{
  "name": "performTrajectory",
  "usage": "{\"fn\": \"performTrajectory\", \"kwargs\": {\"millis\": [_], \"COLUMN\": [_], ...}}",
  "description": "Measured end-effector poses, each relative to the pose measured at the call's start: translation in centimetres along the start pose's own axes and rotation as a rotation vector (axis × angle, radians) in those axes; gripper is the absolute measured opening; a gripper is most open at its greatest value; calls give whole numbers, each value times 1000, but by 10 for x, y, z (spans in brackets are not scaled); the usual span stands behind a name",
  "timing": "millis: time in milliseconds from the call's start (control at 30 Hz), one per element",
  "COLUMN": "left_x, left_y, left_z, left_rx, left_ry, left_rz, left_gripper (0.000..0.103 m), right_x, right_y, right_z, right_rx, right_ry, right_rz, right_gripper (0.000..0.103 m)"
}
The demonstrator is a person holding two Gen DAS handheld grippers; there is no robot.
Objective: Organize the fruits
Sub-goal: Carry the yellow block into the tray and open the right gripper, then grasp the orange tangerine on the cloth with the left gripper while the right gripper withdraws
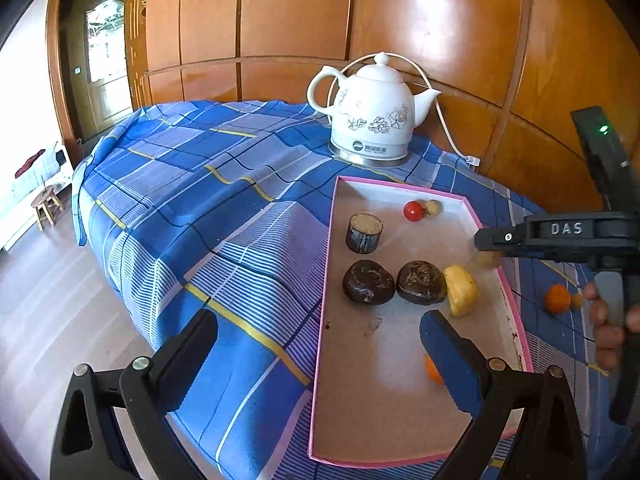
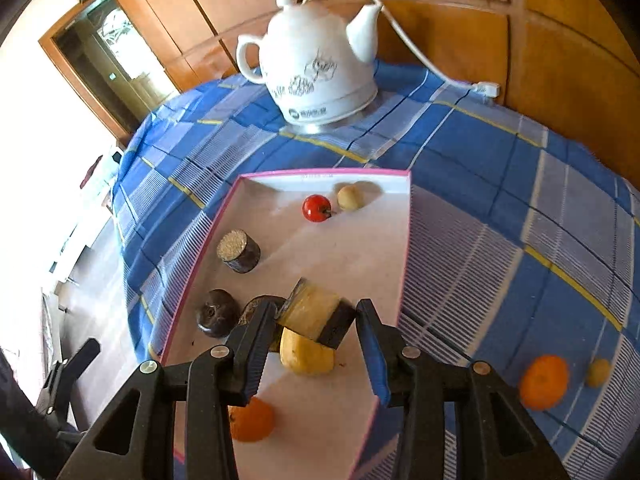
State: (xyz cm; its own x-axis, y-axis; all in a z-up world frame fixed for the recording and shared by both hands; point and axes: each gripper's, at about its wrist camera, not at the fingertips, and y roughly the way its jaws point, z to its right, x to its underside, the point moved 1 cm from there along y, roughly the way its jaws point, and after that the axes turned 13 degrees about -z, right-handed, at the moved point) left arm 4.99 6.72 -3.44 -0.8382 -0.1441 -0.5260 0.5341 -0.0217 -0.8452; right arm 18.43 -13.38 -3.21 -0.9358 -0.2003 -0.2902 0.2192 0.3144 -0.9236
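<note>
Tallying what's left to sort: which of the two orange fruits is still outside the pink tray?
The orange fruit on the blue checked cloth, right of the pink tray, beside a small yellowish fruit. The other orange fruit lies inside the tray's near end.

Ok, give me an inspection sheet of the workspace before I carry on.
Surface: blue checked cloth.
Job's things: pink-rimmed tray holds tomato, tan fruit, cane stub, two dark fruits, yellow piece, orange; second orange and small yellow fruit lie outside on the cloth.
Clutter: white kettle.
Tools: left tool open, empty; right tool over tray, cane piece between its fingers, grip unclear.
Cables: kettle cord, plug lying on cloth.
Surroundings: wooden panels, door, stool.
</note>
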Motion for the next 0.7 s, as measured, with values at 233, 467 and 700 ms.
{"fn": "performTrajectory", "kwargs": {"millis": [233,467,700], "left_x": [0,1,4], "left_y": [0,-6,-15], "left_z": [1,8,21], "left_rx": [10,13,16], "left_ry": [2,25,67], "left_rz": [1,15,29], "left_gripper": [102,102,102], "right_x": [15,42,69], "right_y": [-1,-19,-39], "right_z": [7,17,26], "right_rx": [3,-13,30], "right_ry": [14,39,28], "right_rz": [0,24,47], "right_gripper": [53,53,53]}}
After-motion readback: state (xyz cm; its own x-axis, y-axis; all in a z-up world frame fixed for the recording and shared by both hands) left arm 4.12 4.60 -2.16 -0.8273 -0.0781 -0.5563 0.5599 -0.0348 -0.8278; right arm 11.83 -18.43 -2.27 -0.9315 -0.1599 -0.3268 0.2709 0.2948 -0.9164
